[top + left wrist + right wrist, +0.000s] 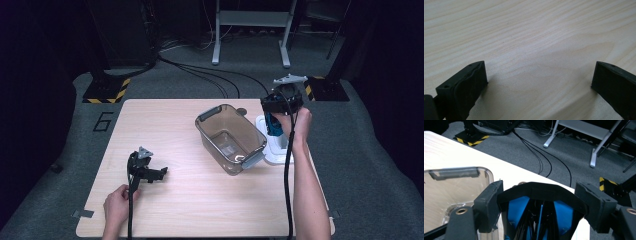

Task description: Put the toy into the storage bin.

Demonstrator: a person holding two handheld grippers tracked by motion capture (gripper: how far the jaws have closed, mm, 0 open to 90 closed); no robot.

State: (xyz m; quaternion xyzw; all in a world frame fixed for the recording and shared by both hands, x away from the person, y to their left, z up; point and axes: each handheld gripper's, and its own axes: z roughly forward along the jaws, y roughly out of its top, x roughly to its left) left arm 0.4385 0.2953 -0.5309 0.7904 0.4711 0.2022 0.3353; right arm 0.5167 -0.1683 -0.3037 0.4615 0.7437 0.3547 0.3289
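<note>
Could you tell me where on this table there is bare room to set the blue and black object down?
The right gripper holds the blue and black object. Bare wood lies between the clear container and the left gripper, and along the table far left edge. It is crowded at the right, by the white lid.

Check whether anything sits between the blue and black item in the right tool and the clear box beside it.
Nothing visible does. The right tool holds the blue and black item just beside the open, lidless clear box.
</note>
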